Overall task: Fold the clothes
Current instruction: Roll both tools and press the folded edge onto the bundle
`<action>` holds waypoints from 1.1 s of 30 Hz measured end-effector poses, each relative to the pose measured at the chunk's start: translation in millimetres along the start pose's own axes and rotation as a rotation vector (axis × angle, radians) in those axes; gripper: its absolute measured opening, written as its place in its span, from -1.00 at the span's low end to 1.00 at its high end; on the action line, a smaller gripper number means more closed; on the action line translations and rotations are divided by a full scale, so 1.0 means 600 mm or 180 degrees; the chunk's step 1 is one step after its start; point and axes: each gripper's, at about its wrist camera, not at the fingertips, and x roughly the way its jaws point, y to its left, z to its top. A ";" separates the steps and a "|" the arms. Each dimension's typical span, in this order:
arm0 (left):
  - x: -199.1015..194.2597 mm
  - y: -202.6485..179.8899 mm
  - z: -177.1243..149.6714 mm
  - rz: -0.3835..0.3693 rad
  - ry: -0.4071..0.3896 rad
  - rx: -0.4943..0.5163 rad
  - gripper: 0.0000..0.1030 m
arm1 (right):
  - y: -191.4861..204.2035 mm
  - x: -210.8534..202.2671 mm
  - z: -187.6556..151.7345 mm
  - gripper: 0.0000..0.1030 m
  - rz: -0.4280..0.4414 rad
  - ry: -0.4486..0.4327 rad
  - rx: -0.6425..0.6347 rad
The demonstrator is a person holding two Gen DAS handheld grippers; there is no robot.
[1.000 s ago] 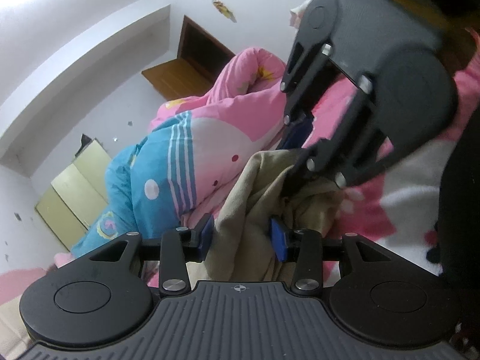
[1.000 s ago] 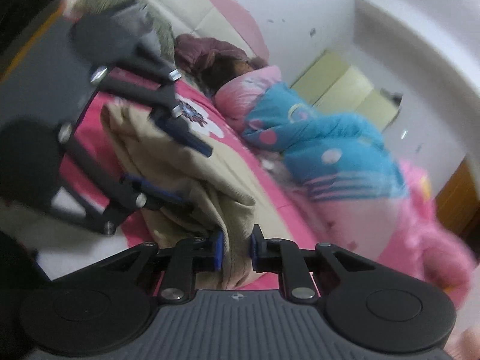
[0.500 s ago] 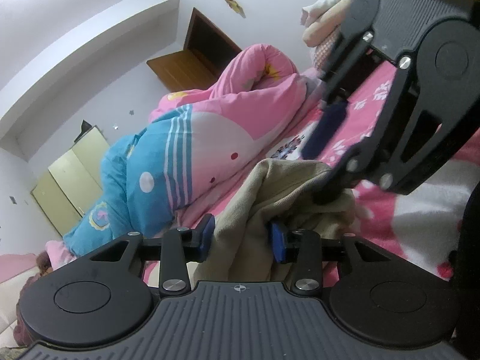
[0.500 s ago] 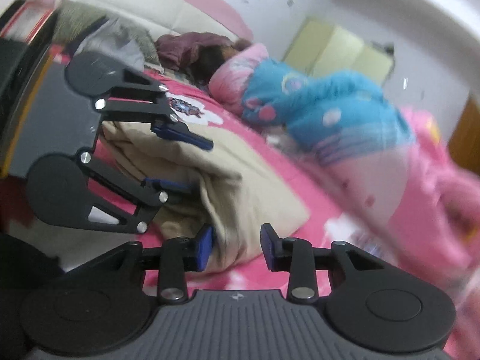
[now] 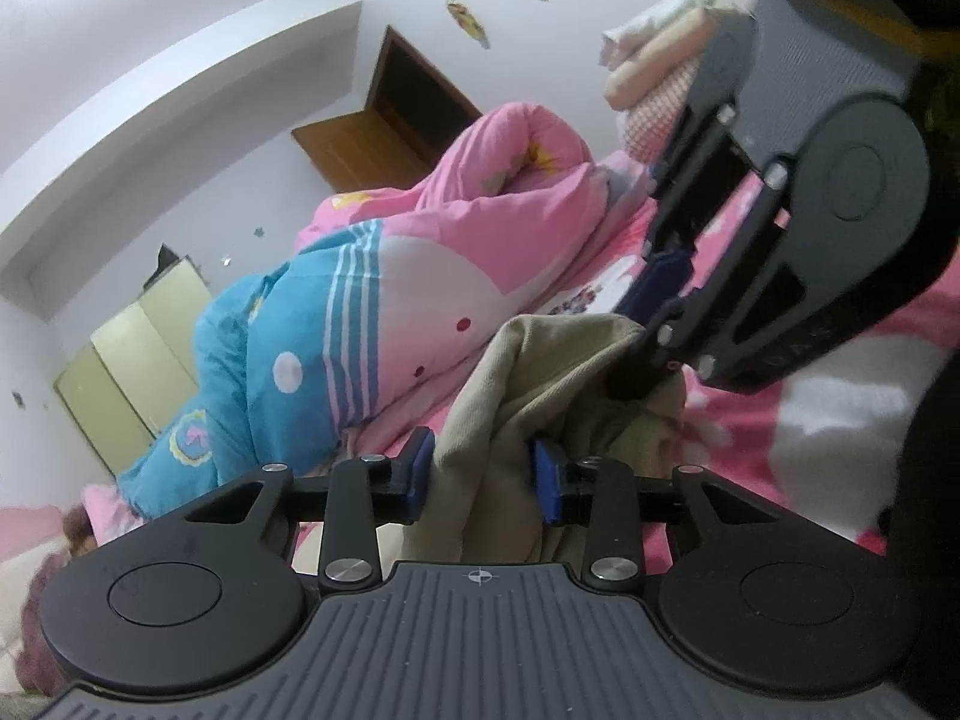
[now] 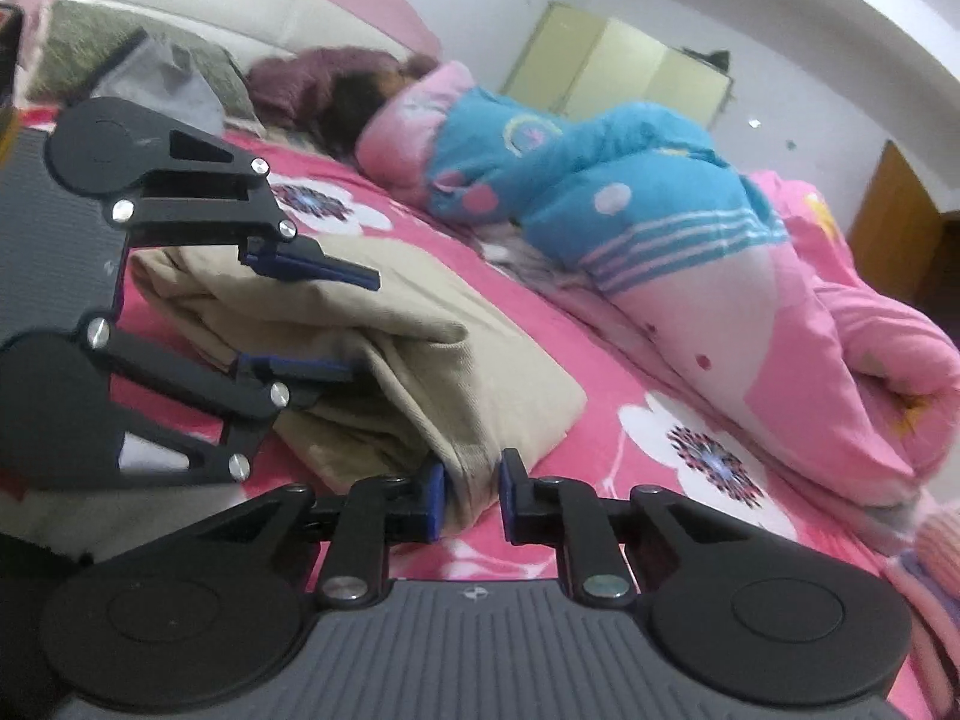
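The beige, thick cotton garment (image 6: 384,324) lay folded in several layers on the bed with the pink flowered sheet (image 6: 654,402), near its front edge. The left claw (image 5: 483,474) had its two blue-padded fingers spread, and a bunched part of the beige cloth rose between them; the left pad seemed to touch the cloth, but the right pad stood a little apart from it, so the claw was not pinching. In the right wrist view the same left claw (image 6: 306,324) reached in from the left side, with one finger lying over the top layer of the garment and the other finger pushed into the fold lower down. The right claw (image 6: 471,498) was also spread, and the nearest corner of the garment sat in the gap between its fingers; I cannot tell whether the pads touched the cloth there. In the left wrist view the right claw (image 5: 651,324) came down from the upper right onto the top of the beige pile. Behind the garment, a rolled pink and blue quilt with white stripes and dots (image 6: 630,204) lay across the bed. A small pile of folded pale clothes (image 5: 654,66) stood at the far end of the bed.
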 end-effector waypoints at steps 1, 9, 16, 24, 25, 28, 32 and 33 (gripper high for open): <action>0.000 -0.002 -0.001 0.0000 0.0003 0.0011 -0.33 | 0.003 -0.001 0.002 -0.68 -0.0048 0.0018 0.0020; 0.002 -0.015 -0.004 -0.0074 0.0059 0.0148 -0.31 | 0.014 0.028 -0.015 -0.65 -0.0179 0.0336 0.0072; -0.005 -0.015 -0.008 -0.0047 0.0045 0.0160 -0.31 | 0.011 -0.017 0.000 -0.33 0.0068 0.0042 -0.0305; -0.010 -0.021 -0.010 -0.0012 0.0041 0.0290 -0.31 | 0.045 -0.018 0.013 -0.27 0.0306 -0.0286 -0.0988; -0.011 -0.022 -0.011 -0.0009 0.0042 0.0313 -0.31 | 0.045 -0.011 0.016 -0.29 0.0311 -0.0303 -0.1038; -0.016 -0.016 -0.012 -0.0046 0.0079 0.0282 -0.29 | 0.040 0.007 0.023 -0.34 0.0436 -0.0274 -0.1105; -0.021 -0.007 -0.022 -0.0036 0.0185 0.0295 -0.27 | 0.038 0.015 0.020 -0.38 0.0520 -0.0257 -0.1216; -0.023 -0.005 -0.024 -0.0032 0.0212 0.0300 -0.27 | 0.037 0.016 0.019 -0.40 0.0536 -0.0258 -0.1234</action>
